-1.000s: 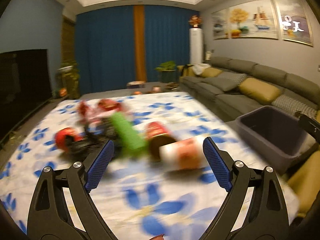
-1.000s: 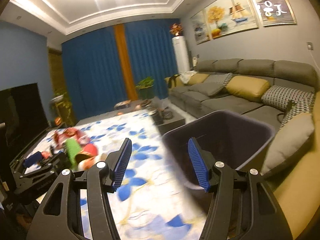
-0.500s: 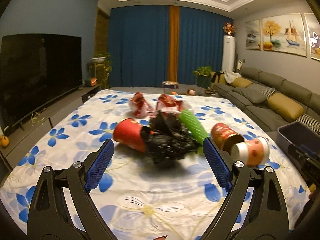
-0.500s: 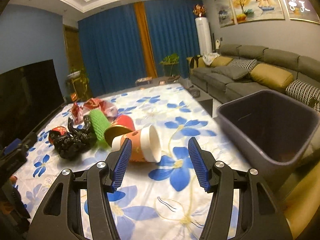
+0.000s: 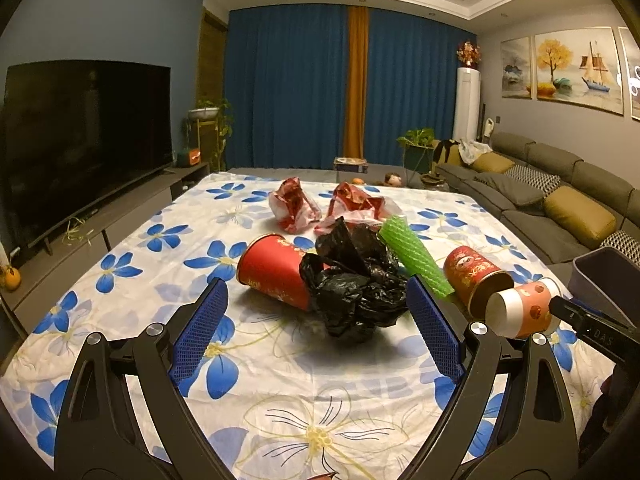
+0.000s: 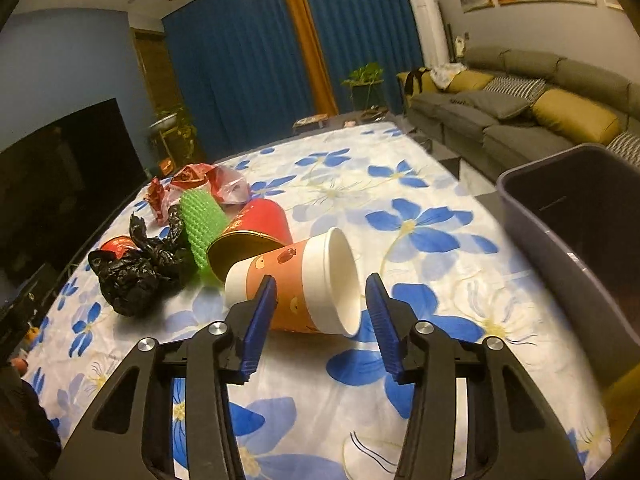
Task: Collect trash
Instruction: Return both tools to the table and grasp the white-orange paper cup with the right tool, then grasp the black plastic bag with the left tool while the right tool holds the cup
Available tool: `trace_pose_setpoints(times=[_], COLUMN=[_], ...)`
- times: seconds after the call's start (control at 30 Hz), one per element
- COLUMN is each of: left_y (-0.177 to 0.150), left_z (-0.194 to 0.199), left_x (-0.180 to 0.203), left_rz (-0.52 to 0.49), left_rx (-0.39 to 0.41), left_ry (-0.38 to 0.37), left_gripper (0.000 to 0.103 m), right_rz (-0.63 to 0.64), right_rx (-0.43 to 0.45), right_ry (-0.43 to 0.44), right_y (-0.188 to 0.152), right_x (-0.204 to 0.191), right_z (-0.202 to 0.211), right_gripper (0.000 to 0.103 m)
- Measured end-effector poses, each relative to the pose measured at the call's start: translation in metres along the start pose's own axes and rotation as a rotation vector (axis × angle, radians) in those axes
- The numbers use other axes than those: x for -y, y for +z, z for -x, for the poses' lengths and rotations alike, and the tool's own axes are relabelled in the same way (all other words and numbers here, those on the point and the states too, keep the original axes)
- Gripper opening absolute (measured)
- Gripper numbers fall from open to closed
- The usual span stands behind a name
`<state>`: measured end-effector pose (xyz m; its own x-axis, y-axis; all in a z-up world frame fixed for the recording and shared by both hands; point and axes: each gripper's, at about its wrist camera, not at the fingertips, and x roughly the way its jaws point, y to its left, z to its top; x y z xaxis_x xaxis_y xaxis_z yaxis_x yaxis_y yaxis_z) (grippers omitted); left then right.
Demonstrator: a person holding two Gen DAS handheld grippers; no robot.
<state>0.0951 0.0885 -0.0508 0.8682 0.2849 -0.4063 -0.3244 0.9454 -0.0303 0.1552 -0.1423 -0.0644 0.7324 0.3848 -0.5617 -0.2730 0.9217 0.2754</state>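
Trash lies heaped mid-surface on the flowered cloth (image 5: 132,264): an orange paper cup (image 6: 296,288) on its side, a red can (image 6: 256,232), green mesh sleeve (image 6: 198,220), black bag (image 5: 356,288), red cup (image 5: 276,276) and crumpled wrappers (image 5: 296,204). Nothing looks collected yet; the grey bin (image 6: 560,248) at the surface's right edge appears empty, so I judge the whole pile remains. The right tool (image 6: 320,312) is closing around the orange cup, pads not yet pressing. The left tool (image 5: 316,328) stands wide open before the black bag. Can and sleeve crowd the cup's far side.
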Motion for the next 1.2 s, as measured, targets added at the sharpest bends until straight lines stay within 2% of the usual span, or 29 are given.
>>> trace_pose_setpoints(times=[0.2, 0.33, 0.47, 0.57, 0.67, 0.87, 0.93, 1.03, 1.13, 1.2], left_y=[-0.001, -0.001, 0.0, 0.002, 0.003, 0.001, -0.002, -0.006, -0.009, -0.008], left_z=[-0.009, -0.014, -0.021, -0.031, -0.043, -0.064, -0.07, -0.077, -0.075, -0.072], left_x=[0.001, 0.0, 0.0, 0.0, 0.002, 0.01, 0.011, 0.009, 0.006, 0.006], left_rz=[-0.005, 0.001, 0.02, 0.036, 0.033, 0.016, 0.005, 0.012, 0.023, 0.024], left_rx=[-0.016, -0.033, -0.046, -0.075, -0.112, -0.188, -0.214, -0.254, -0.252, -0.246], left_ry=[0.004, -0.008, -0.029, -0.052, -0.041, -0.056, -0.064, -0.089, -0.109, -0.123], left_gripper=[0.089, 0.089, 0.089, 0.088, 0.082, 0.056, 0.037, 0.018, 0.006, 0.002], right_rz=[-0.017, 0.003, 0.024, 0.026, 0.037, 0.055, 0.063, 0.063, 0.058, 0.056], right_rx=[-0.036, -0.058, -0.045, -0.025, -0.005, 0.026, 0.035, 0.037, 0.041, 0.044], right_ry=[0.098, 0.154, 0.182, 0.187, 0.181, 0.172, 0.164, 0.161, 0.158, 0.156], right_y=[-0.001, -0.004, -0.008, -0.011, -0.013, -0.014, -0.014, -0.015, -0.016, -0.017], right_x=[-0.002, -0.012, -0.022, -0.028, -0.031, -0.038, -0.039, -0.039, -0.039, -0.039], right_z=[-0.004, -0.002, 0.005, 0.013, 0.021, 0.039, 0.044, 0.047, 0.051, 0.053], right_gripper=[0.032, 0.016, 0.007, 0.004, 0.004, 0.004, 0.004, 0.004, 0.004, 0.004])
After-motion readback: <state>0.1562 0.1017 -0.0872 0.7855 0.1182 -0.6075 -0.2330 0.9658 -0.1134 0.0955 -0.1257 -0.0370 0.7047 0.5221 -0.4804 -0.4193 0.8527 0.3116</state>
